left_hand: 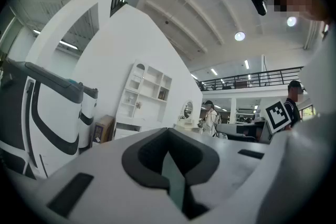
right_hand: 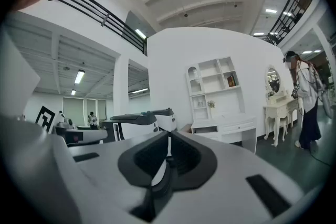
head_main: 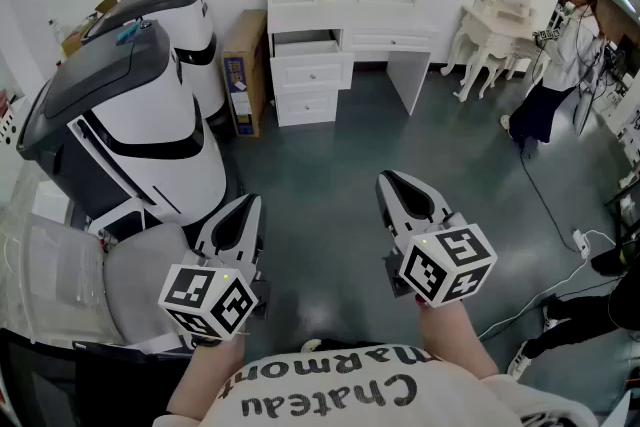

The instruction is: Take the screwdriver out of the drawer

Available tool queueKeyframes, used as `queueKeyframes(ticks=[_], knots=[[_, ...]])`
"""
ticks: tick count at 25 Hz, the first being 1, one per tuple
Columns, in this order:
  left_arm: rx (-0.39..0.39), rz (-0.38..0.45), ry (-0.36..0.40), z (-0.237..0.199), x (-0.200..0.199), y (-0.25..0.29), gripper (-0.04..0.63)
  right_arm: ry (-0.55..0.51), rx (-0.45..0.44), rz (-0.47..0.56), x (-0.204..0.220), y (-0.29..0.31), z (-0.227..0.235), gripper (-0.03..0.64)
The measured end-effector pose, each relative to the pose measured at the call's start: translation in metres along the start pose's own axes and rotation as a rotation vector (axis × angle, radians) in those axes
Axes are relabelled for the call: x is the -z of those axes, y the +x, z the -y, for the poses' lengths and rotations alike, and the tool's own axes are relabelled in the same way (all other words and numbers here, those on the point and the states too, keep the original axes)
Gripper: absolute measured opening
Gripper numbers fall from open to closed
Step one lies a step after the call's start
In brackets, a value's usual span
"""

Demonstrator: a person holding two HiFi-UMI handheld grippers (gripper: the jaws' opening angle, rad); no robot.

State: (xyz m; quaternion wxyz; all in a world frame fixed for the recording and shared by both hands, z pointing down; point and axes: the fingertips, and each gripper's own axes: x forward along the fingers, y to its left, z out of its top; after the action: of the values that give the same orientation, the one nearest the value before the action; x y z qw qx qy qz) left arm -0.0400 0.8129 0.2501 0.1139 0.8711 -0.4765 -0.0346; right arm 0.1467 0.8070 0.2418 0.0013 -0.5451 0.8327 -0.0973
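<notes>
The white desk [head_main: 340, 15] with its stack of drawers [head_main: 312, 75] stands far off across the dark floor; the top drawer [head_main: 305, 43] is pulled partly out. No screwdriver shows in any view. My left gripper [head_main: 243, 207] and right gripper [head_main: 396, 181] are held side by side low in the head view, both pointing toward the desk and well short of it. Each has its jaws together with nothing between them. The left gripper view shows the left gripper [left_hand: 169, 132] aimed at the drawers [left_hand: 128, 128]; the right gripper view shows the right gripper [right_hand: 169, 137] aimed at the desk [right_hand: 226, 126].
Two big white-and-grey machines [head_main: 130, 105] fill the left side, with a grey seat [head_main: 140, 285] below them. A cardboard box [head_main: 243, 75] leans beside the drawers. A white vanity table [head_main: 500, 25] and a standing person [head_main: 560, 65] are at the right; a cable [head_main: 545, 205] trails over the floor.
</notes>
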Motion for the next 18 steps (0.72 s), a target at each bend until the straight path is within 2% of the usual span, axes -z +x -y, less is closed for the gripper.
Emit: queueKeyframes(ticks=[11, 18], knots=[[0.007, 0.013, -0.018, -0.05, -0.003, 0.024, 0.023, -0.054, 0.025, -0.017, 0.012, 0.048, -0.006, 0.035], [0.02, -0.018, -0.066, -0.08, 0.013, 0.046, 0.023, -0.015, 0.02, -0.086, 0.037, 0.084, 0.009, 0.037]])
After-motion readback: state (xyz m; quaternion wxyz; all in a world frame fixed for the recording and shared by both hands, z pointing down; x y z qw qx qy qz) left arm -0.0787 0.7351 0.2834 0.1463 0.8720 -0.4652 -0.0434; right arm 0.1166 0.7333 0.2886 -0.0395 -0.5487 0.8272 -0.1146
